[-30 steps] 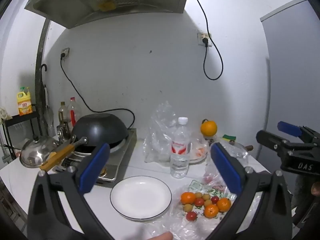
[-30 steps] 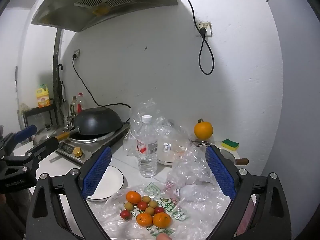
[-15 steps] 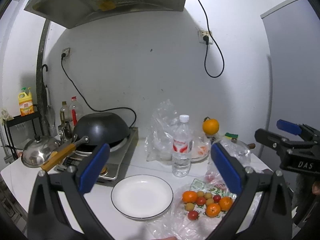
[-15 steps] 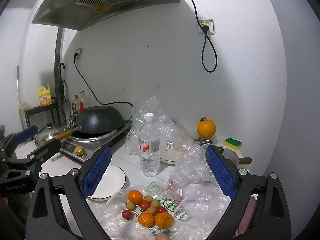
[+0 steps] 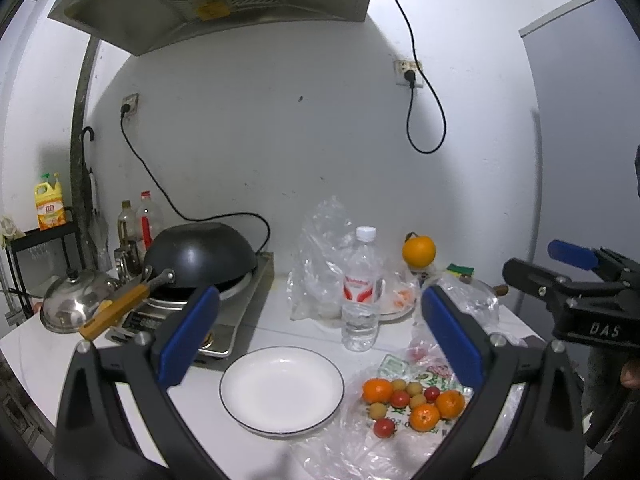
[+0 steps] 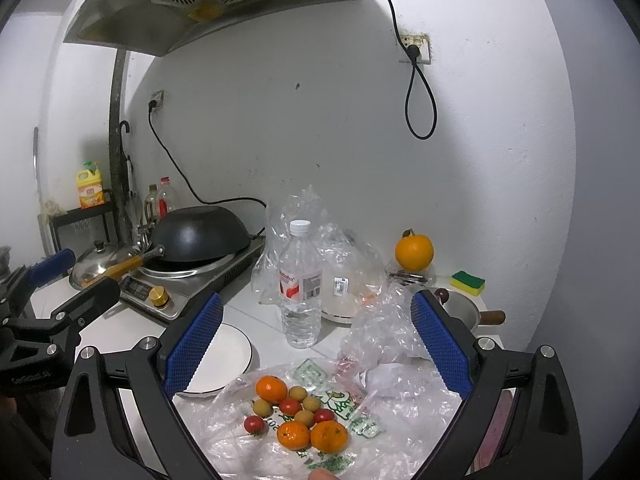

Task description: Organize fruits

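No fruit is gripped yet: the left tongs [image 5: 320, 336] and right tongs [image 6: 316, 336] are both held wide apart and empty above the tabletop's near edge. The mandarins [image 6: 294, 435], cherry tomatoes [image 6: 290, 406] and longans [image 6: 298, 393] lie clustered on a plastic bag [image 6: 404, 408], just beside the empty white plate [image 5: 280, 390]. Judged next: 1 fruit is to be pinched gently and carried to the plate. Farther back stands a water bottle [image 5: 361, 288].

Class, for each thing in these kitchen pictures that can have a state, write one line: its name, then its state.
left gripper: jaws open, holding nothing
right gripper: jaws open, holding nothing
white plate: empty, flat on the counter
plastic bag: spread open, small fruits lying on it
water bottle: upright, capped
wok: sitting on the cooker
pot lid: resting knob up
large orange: apart from the pile, near the wall
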The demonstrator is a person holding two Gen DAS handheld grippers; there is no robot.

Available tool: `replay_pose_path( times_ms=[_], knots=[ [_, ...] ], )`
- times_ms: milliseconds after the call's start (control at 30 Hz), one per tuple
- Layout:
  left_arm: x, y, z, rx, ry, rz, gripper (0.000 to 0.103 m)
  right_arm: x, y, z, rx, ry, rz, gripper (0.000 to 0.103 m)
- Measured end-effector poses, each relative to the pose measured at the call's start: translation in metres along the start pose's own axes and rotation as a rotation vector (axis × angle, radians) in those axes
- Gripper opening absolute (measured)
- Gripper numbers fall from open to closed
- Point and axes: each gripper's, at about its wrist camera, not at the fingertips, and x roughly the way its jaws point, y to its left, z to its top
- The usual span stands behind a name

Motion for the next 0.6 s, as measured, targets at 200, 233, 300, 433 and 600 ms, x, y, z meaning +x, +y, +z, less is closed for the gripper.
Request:
replay_pose_path(
  times_ms=[200, 233, 300, 433, 600],
  knots=[
    [-0.0004, 0.0022, -0.0019, -0.008, 0.005, -0.003, 0.102, 0.0004, -0.0014, -0.0004, -0.002, 0.001, 0.003, 0.097],
    [-0.0004, 0.0021, -0.0021, -0.008, 0.005, -0.005, 0.102, 0.0001, -0.0013, -0.0006, -0.001, 0.001, 0.002, 0.097],
    [0.0000, 0.0010, -0.0023, -0.005, 0.006, -0.009, 0.102, -0.0001, -0.0013, -0.0004, 0.000, 0.001, 0.002, 0.097],
    [0.0012, 0.0003, -0.0029, -0.005, 0.008, -0.016, 0.102, 0.0000, -0.0023, -0.0004, 0.003, 0.002, -0.001, 0.097],
    [0.0035, -0.0001, -0.0044, -0.011, 0.010, -0.017, 0.102, 0.0005, -0.0036, -0.0009, 0.004, 0.004, -0.001, 0.097]
  ],
)
